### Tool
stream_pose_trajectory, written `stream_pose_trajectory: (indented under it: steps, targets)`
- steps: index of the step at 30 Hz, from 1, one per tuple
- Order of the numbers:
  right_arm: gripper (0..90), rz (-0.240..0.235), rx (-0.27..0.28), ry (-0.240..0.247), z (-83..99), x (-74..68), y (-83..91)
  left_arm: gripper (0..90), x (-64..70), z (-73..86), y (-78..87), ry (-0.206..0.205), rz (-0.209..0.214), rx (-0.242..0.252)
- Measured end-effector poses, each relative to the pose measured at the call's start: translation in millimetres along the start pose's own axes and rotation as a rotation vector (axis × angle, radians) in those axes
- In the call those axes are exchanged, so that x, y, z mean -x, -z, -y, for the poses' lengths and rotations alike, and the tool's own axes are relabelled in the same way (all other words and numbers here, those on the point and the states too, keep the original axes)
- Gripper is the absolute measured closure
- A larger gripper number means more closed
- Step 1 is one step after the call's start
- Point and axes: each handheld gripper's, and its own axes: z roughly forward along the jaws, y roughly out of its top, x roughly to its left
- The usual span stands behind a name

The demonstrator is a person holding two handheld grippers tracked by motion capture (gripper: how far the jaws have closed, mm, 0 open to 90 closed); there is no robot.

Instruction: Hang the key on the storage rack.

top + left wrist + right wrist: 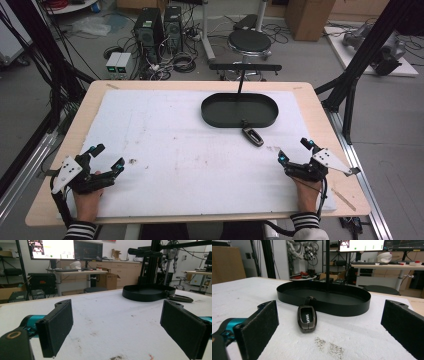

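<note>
Just beside the oval black metal tray (239,110) lies a dark glossy key fob (253,136); left gripper (104,159) and right gripper (295,150) rest well short of it, jaws apart.

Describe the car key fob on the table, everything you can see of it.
The key fob is a small, elongated oval with a glossy dark brownish shell, a black centre panel bearing pale lettering, and a short strap loop at its far end. It lies flat on the white foam sheet, just outside the black oval tray, its loop end against the tray's wall. Neither claw touches it.
</note>
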Motion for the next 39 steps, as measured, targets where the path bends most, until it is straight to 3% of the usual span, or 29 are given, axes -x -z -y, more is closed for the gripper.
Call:
stream_pose_trajectory:
  steps: [8,12,13,14,16,17,26,27,32,36,37,39]
  targets:
    - [0.2,-0.012,-0.041,0.039,-3.1,-1.2,-3.9,11.6,-0.3,-0.1,0.1,0.000,0.002,0.000]
    - [0.2,-0.018,-0.084,0.056,-14.6,1.2,-6.7,11.6,-0.6,-0.1,0.1,0.006,0.002,0.000]
    - [0.2,-0.025,-0.103,0.055,-19.3,2.3,-8.9,11.6,-0.5,-0.1,0.0,0.002,0.002,0.001]
    - [0.3,-0.036,-0.174,0.055,-31.4,4.2,-16.4,11.6,-0.4,-0.1,-0.1,0.002,0.001,0.000]
    - [0.2,-0.045,-0.195,0.057,-35.4,4.4,-19.3,11.6,-0.7,-0.2,-0.2,0.007,0.001,-0.001]
    - [0.3,-0.081,-0.249,0.064,-47.3,5.7,-29.1,11.6,-0.9,-0.2,-0.2,0.009,0.002,-0.001]
    - [0.3,-0.146,-0.417,0.078,-82.8,6.3,-65.5,11.6,-1.1,-0.2,0.1,0.007,0.003,-0.002]
    - [0.3,-0.146,-0.417,0.078,-82.8,6.3,-65.5,11.6,-1.1,-0.2,0.1,0.008,0.003,-0.002]
    - [0.3,-0.172,-0.548,0.097,-92.7,7.7,-84.8,11.6,-1.5,-0.2,-0.1,0.016,0.002,0.001]
    - [0.3,-0.178,-0.605,0.116,-94.7,7.6,-95.9,11.6,-1.4,-0.2,-0.2,0.015,0.002,0.000]
    - [0.3,-0.181,-0.650,0.132,-95.2,6.0,-103.6,11.6,-1.4,-0.2,-0.2,0.015,0.001,0.000]
    - [0.3,-0.189,-0.666,0.139,-95.2,5.4,-107.3,11.6,-1.5,-0.2,-0.2,0.015,0.001,0.000]
